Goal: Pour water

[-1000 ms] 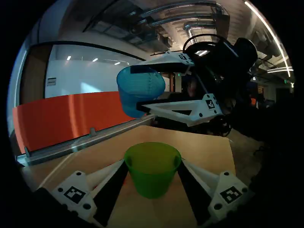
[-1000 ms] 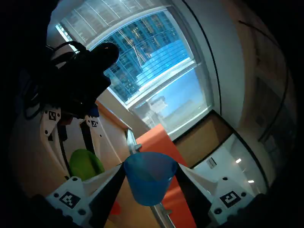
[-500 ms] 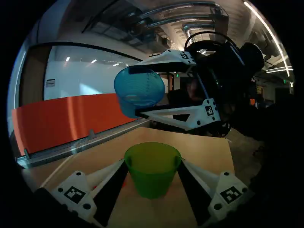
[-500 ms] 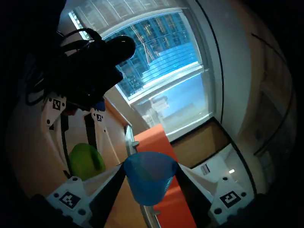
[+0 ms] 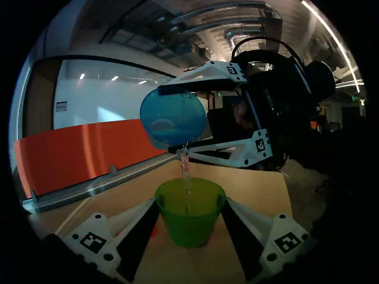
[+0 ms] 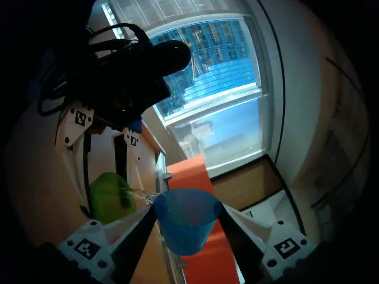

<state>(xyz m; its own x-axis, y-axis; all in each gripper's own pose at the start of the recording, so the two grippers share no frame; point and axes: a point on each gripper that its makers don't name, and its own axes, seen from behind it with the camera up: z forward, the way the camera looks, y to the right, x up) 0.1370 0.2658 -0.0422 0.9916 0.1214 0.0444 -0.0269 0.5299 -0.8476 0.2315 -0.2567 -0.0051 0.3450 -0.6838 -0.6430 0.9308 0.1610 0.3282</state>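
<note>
A green cup [image 5: 190, 213] stands upright over the wooden table [image 5: 265, 184], with my left gripper [image 5: 189, 218] shut on it. Above it my right gripper [image 5: 182, 116] is shut on a blue cup [image 5: 171, 117], tipped far over with its mouth toward the camera. A thin stream of water [image 5: 184, 170] falls from the blue cup's rim into the green cup. In the right gripper view the blue cup [image 6: 186, 218] sits between my right gripper's [image 6: 186, 222] fingers, and the green cup [image 6: 111, 198] is at lower left in the left gripper [image 6: 102, 156].
An orange partition [image 5: 85, 149] with a metal rail [image 5: 104, 173] runs along the table's far left edge. A large window [image 6: 218, 94] faces tall buildings. A dark office with ceiling lights [image 5: 331, 42] lies behind the right gripper.
The blue cup has tipped further over and come closer above the green cup. Water now runs from it into the green cup. The green cup has stayed still.
</note>
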